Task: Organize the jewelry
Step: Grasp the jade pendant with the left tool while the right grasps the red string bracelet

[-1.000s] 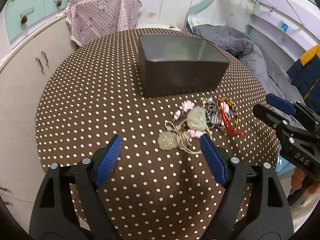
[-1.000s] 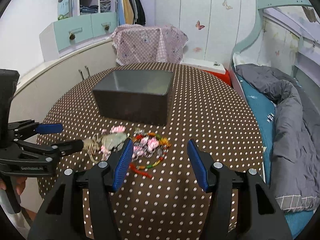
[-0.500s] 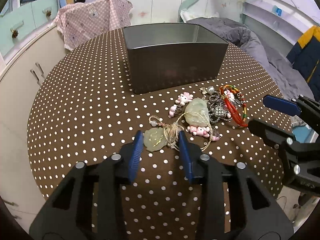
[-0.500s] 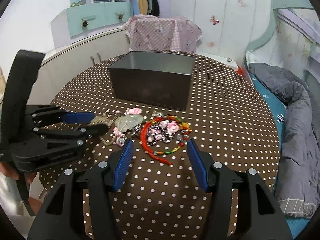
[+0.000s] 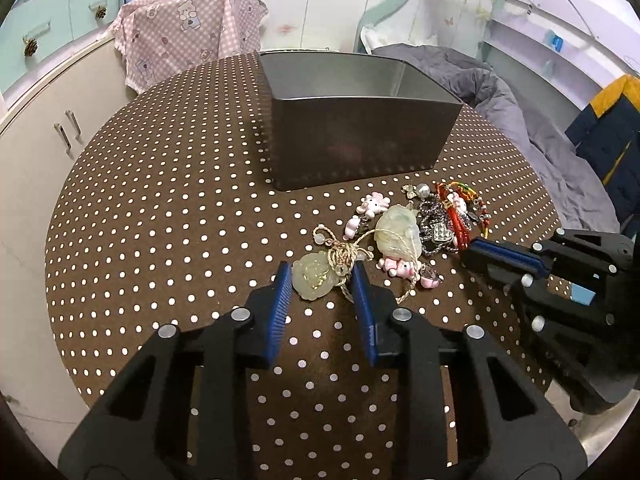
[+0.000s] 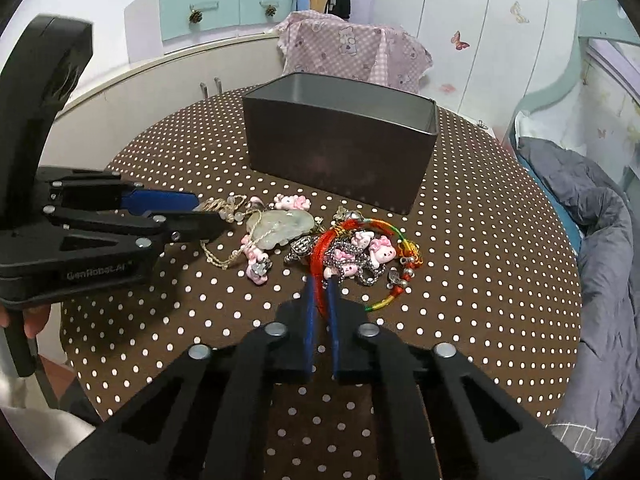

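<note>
Near the dark metal box (image 5: 352, 128) on the polka-dot bench (image 5: 160, 208), a heap of jewelry lay just in front of its near wall. What showed of the box's inside held nothing; its floor was hidden by the wall. The left gripper (image 5: 320, 284) had its jaws part-closed around a pale green pendant (image 5: 314, 278) and its knotted cord (image 5: 344, 254), the pads just beside the stone, so I could not tell whether they gripped it. A larger pale pendant (image 5: 398, 232) lay closer to the box, with pink charms (image 5: 374, 204) beside it. The right gripper (image 6: 320, 300) had its jaws clenched on the red cord bracelet (image 6: 322, 252), which tangled with a silver chain (image 6: 360, 268) farther from the box.
</note>
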Demonstrator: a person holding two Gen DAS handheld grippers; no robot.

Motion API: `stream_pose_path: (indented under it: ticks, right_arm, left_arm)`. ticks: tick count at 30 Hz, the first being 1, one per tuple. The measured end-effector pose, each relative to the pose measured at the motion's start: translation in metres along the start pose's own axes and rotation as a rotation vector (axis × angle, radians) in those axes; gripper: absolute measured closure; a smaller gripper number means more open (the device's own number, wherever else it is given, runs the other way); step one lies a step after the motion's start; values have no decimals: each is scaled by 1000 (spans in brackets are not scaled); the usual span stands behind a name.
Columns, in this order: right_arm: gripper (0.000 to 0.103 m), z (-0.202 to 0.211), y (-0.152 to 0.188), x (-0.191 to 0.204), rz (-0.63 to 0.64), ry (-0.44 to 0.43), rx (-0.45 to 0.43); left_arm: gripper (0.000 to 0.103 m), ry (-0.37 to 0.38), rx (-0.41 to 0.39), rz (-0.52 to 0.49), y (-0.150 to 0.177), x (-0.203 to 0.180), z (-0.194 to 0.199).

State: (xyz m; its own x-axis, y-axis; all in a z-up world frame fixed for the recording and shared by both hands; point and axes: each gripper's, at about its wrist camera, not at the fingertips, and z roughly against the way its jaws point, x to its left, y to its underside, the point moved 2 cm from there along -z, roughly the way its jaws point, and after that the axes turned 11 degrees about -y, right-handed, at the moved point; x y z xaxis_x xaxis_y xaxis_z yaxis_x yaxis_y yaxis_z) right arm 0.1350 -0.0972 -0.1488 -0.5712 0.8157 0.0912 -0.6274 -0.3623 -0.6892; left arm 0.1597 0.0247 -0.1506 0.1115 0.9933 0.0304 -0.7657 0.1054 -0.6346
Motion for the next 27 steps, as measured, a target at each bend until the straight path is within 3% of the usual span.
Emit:
stream_pose_path:
  ticks: [9,27]
  right_arm:
    - [102,25,-10,-7,-17,3,-65]
    - [102,59,-34,-19,-21,64,-171]
  left_arm:
    - [73,-1,-9,19,0,8,5]
    - [73,7,-101,42,-19,13,32]
